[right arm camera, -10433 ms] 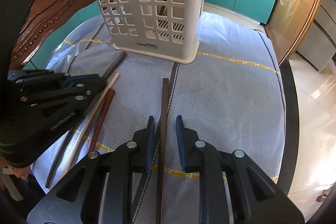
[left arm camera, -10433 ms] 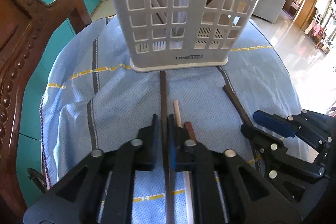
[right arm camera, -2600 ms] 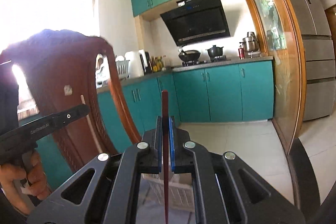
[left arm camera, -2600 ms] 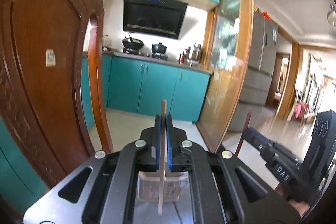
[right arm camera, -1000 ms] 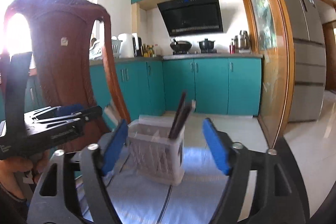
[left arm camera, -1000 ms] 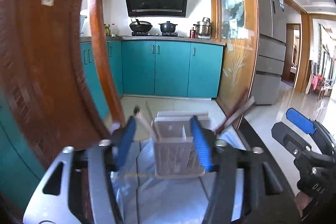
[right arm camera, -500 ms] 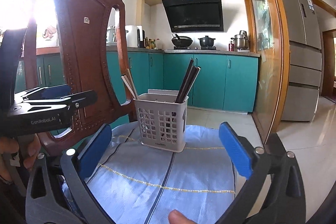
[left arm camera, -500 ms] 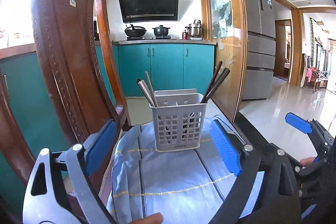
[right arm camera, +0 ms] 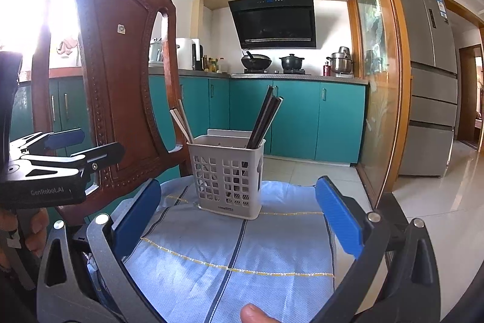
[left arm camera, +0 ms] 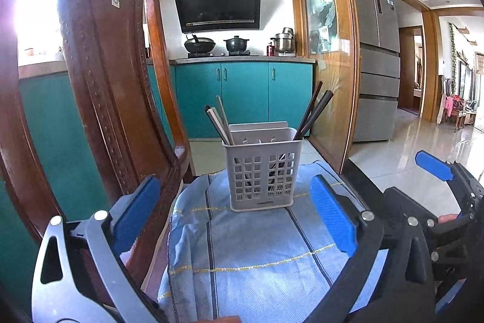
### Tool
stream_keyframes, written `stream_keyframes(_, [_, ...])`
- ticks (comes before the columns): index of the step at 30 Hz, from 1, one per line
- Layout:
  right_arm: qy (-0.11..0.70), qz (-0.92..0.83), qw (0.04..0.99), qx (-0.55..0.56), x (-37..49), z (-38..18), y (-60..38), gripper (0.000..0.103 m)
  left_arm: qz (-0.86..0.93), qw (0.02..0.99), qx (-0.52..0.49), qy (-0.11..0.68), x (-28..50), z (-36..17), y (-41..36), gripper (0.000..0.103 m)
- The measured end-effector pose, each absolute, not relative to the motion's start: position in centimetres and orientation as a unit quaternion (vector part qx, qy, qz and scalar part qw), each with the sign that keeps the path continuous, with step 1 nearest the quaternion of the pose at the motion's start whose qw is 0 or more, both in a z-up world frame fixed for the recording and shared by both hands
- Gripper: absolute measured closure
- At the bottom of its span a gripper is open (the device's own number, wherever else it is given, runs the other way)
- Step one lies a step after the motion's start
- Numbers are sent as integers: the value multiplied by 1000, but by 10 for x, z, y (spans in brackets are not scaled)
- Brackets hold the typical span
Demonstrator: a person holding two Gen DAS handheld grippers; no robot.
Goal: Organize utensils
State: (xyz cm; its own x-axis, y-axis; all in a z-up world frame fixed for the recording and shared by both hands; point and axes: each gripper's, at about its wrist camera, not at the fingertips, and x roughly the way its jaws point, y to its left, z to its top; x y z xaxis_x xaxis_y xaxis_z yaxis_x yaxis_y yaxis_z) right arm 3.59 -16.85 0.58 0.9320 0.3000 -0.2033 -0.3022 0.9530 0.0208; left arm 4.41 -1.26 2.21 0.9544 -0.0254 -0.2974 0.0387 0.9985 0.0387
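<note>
**Chopsticks sitting in the basket, both grippers empty**

I'm holding my left gripper (left arm camera: 234, 220) and right gripper (right arm camera: 239, 214) back at the near edge, jaws having just been opening, now spread wide around nothing. Ahead, the grey basket (left arm camera: 262, 171) is standing upright on the blue cloth (left arm camera: 257, 256). Pale chopsticks (left arm camera: 219, 123) are leaning left, dark chopsticks (left arm camera: 313, 112) leaning right.

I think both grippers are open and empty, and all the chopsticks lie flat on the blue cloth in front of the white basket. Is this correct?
Not quite. The chopsticks do not lie on the blue cloth; they stand leaning inside the white basket, as the right wrist view shows. The rest holds: the left gripper and right gripper are open and empty.
</note>
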Motion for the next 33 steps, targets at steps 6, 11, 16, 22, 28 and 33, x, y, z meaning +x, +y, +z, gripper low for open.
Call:
stream_keyframes(6, [103,152,983,-7,35,6,-169,3,-15,988,25,150,42,22,-15,4])
stream_keyframes(11, [102,152,983,-8,35,5,-169,3,-18,988,27,153,44,21,-17,4])
stream_keyframes(16, [101,152,983,-9,34,5,-170,3,-19,988,28,152,41,20,-18,4])
stream_keyframes(22, [101,152,983,-14,33,5,-170,3,-23,987,30,154,39,19,-20,4])
stream_keyframes(28, [100,153,983,-13,33,5,-171,3,-27,987,31,154,39,19,-22,4])
stream_keyframes(33, [101,153,983,-13,34,5,-171,3,-26,987,31,155,39,18,-22,4])
